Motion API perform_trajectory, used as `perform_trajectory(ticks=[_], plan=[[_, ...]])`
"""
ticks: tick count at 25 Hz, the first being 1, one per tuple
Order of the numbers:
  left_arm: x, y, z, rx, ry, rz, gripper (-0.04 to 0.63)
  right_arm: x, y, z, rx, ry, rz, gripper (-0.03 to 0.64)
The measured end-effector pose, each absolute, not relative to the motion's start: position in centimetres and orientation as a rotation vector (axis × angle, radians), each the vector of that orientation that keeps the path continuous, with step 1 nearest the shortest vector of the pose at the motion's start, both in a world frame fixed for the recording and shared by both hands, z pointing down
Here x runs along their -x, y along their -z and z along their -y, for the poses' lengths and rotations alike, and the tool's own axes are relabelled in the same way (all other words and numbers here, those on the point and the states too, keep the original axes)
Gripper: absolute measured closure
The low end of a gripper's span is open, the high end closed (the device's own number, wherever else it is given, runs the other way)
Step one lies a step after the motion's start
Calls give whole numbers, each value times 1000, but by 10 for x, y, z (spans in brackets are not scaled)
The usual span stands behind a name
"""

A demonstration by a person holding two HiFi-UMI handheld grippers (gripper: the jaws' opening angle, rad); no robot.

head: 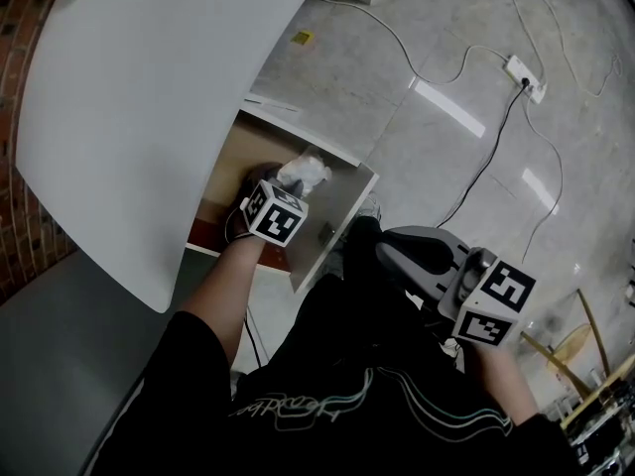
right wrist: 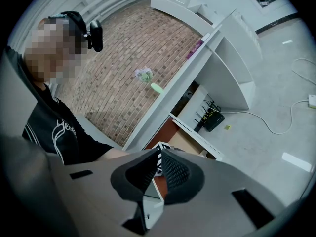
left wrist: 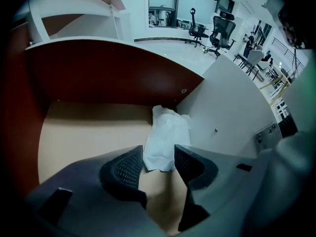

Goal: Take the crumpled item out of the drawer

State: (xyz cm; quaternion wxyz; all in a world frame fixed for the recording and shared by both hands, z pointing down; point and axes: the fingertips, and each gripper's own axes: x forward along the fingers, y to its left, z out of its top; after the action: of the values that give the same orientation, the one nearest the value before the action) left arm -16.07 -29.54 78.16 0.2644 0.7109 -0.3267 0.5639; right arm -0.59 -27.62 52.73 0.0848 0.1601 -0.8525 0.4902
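Observation:
A white crumpled item stands at the far right corner of the open drawer, under the white desk. My left gripper reaches into the drawer. In the left gripper view its two dark pads close around the lower end of the crumpled item, which fills the gap between them; the tan drawer floor shows below. My right gripper hangs outside the drawer at the lower right, over the person's lap. In its own view the right gripper has its jaw tips together and holds nothing.
The curved white desk top overhangs the drawer's back. A power strip with trailing cables lies on the grey floor at the right. A brick wall runs along the left. Office chairs stand far off.

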Motion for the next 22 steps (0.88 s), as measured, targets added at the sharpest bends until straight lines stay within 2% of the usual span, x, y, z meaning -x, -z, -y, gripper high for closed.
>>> perform_trajectory(ticks=[7, 13, 22], plan=[[158, -783, 298, -1903, -1536, 916, 429, 4, -530, 278, -510, -1473, 2541, 563], [153, -780, 299, -1893, -1512, 938, 511, 6, -528, 277, -525, -1475, 2547, 563], [149, -756, 290, -1874, -1425, 964, 541, 8, -514, 269, -536, -1452, 2564, 563]])
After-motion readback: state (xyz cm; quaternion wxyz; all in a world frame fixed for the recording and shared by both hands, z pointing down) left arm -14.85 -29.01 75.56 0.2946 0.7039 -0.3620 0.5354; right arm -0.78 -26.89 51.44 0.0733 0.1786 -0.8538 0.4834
